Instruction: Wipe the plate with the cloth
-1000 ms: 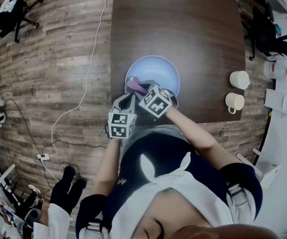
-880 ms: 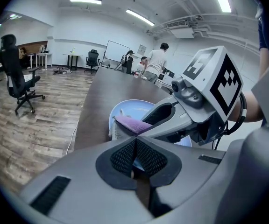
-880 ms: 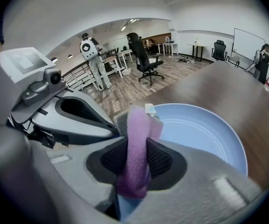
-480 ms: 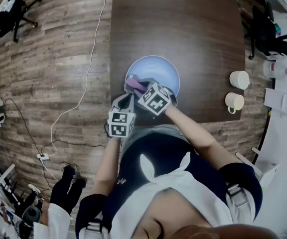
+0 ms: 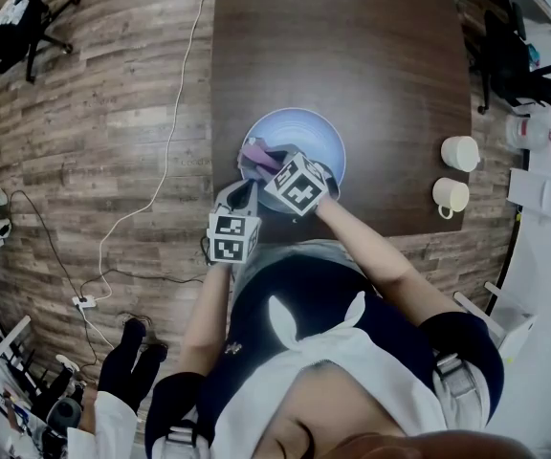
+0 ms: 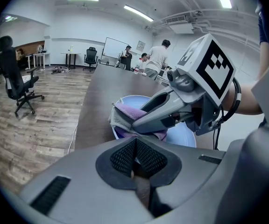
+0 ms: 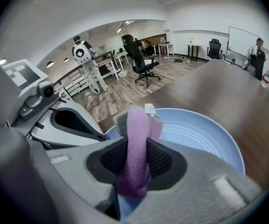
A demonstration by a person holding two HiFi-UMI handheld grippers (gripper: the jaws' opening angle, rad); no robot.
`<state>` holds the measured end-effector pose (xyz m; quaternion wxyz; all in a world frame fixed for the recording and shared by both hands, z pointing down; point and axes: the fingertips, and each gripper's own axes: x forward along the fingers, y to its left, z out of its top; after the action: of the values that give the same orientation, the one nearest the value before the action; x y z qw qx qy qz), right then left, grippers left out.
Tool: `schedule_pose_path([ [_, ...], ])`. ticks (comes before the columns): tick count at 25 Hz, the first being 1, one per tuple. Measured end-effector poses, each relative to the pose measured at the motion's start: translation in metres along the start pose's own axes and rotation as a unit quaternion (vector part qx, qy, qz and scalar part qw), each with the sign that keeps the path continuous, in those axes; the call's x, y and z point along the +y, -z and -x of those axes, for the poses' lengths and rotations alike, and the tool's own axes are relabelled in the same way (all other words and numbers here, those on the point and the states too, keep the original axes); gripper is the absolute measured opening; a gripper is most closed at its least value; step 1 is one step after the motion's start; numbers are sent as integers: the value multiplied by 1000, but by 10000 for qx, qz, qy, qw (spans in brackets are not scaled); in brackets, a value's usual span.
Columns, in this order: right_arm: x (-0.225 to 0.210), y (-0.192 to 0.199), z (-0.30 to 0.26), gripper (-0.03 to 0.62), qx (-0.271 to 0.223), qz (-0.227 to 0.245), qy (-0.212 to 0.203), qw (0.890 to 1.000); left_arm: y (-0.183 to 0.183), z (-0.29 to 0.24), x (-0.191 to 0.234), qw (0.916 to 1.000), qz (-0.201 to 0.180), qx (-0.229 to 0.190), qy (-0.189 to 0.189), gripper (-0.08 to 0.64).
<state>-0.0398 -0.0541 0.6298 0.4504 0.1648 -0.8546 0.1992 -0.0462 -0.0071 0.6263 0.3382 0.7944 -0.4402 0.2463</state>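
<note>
Purple cloth (image 7: 137, 148) is pinched tight by the right gripper (image 7: 137, 160) on the left part of the blue plate (image 5: 304, 137), mid-frame in the head view, while the left gripper (image 6: 135, 160) is closed on nothing, so wiping looks only partly done.

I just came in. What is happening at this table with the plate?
A person works at a dark wooden table with a hand-held gripper in each hand. The right gripper is clamped on a purple cloth and holds it at the left side of a light blue plate, so it looks like wiping. The left gripper sits beside it at the plate's near edge with its jaws closed. I cannot tell whether it pinches the rim.
</note>
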Motion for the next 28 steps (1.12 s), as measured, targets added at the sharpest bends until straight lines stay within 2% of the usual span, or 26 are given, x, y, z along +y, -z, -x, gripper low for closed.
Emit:
schedule_pose_path([
  [28,-34,-7,-1,107,-315,-684,317,9967,0,-1,0,9999,-68,-88,89,4],
])
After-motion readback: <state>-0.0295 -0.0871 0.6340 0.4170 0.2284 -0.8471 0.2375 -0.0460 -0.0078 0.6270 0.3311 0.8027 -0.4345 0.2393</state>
